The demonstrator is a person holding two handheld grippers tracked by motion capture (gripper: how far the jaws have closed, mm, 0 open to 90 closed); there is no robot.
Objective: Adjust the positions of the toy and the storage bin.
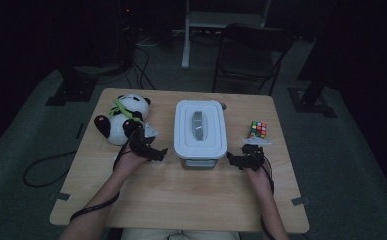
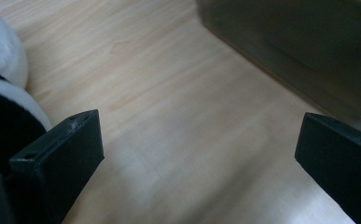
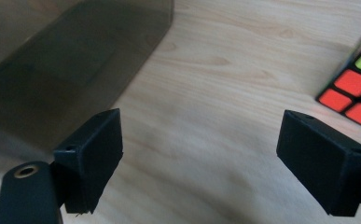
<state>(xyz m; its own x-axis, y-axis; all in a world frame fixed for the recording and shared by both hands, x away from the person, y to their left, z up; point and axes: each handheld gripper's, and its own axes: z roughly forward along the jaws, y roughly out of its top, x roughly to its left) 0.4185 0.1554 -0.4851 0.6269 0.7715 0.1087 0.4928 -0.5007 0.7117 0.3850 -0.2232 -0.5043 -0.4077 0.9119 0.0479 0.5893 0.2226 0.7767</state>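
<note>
A lidded white storage box (image 1: 200,129) with a grey handle sits in the middle of the wooden table (image 1: 181,195). Its dark translucent wall (image 2: 304,51) fills the upper right of the left gripper view and shows as the box wall (image 3: 61,70) at upper left of the right gripper view. A plush panda (image 1: 122,118) lies left of the box, and the panda (image 2: 1,84) is at the left edge by the jaw. A colour cube (image 1: 257,129) rests to the right; the cube (image 3: 355,88) is near the right jaw. My left gripper (image 1: 153,150) (image 2: 199,154) and right gripper (image 1: 241,157) (image 3: 199,158) stand open, empty, either side of the box.
A dark folding chair (image 1: 253,52) and a white stand (image 1: 187,35) are on the floor beyond the table. Cables (image 1: 46,170) trail on the floor at left. Bare tabletop lies in front of the box, between the person's forearms.
</note>
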